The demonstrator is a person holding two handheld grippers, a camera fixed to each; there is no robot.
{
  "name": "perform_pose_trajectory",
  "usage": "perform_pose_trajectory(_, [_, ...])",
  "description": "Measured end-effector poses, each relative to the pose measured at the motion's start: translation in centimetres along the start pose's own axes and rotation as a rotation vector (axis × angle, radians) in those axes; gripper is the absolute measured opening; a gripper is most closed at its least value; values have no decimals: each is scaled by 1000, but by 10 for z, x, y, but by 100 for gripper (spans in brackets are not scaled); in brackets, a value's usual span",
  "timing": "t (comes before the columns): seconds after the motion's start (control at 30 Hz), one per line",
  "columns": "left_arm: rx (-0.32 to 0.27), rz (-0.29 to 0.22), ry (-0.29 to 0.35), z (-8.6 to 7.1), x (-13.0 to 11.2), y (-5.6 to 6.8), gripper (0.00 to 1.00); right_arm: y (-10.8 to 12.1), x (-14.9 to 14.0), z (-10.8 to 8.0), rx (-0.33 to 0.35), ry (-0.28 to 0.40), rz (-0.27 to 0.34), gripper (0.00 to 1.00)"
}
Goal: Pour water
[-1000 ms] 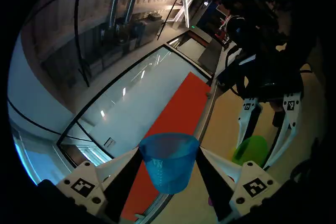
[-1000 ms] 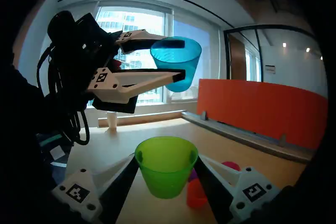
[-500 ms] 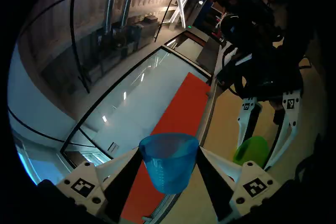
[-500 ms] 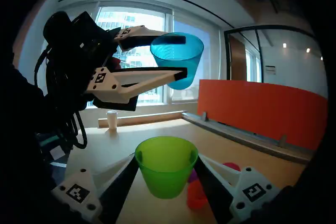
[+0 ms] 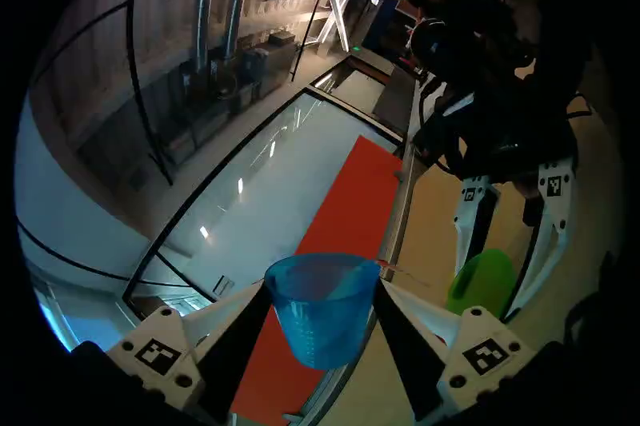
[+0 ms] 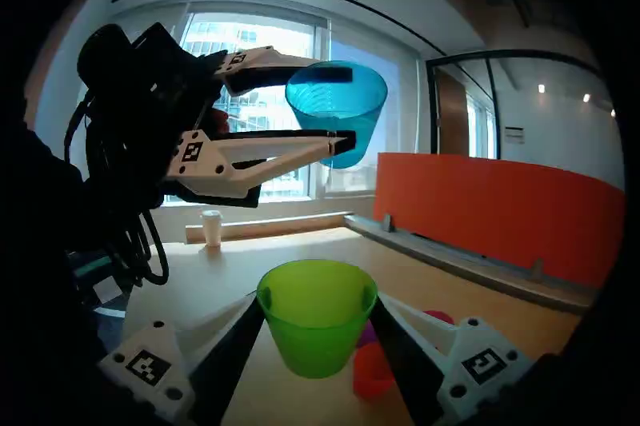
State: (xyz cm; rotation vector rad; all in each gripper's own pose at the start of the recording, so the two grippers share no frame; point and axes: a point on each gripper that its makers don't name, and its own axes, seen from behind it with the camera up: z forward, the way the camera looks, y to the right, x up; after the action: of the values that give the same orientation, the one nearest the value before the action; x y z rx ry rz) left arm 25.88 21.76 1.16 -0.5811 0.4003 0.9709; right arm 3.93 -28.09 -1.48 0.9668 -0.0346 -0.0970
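While left tool (image 6: 342, 108) grips blue cup (image 6: 337, 124), white cup (image 6: 211, 227) stands beyond.

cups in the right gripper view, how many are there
3: translucent green plastic cup in the right gripper; translucent blue plastic cup in the left gripper, higher; small white cup far back on the table. Half-hidden red, purple shapes might be more.

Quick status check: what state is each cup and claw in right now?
blue cup: raised, near upright, not pouring.
green cup: upright, lower than blue cup.
white cup: upright on table.
left claw: shut on blue cup.
right claw: shut on green cup.
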Motion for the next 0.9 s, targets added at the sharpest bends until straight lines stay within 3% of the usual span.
perform_pose_trajectory(0.9, [10, 73, 6, 1, 10, -2, 86, 2, 5, -3, -8, 7, -10, 90])
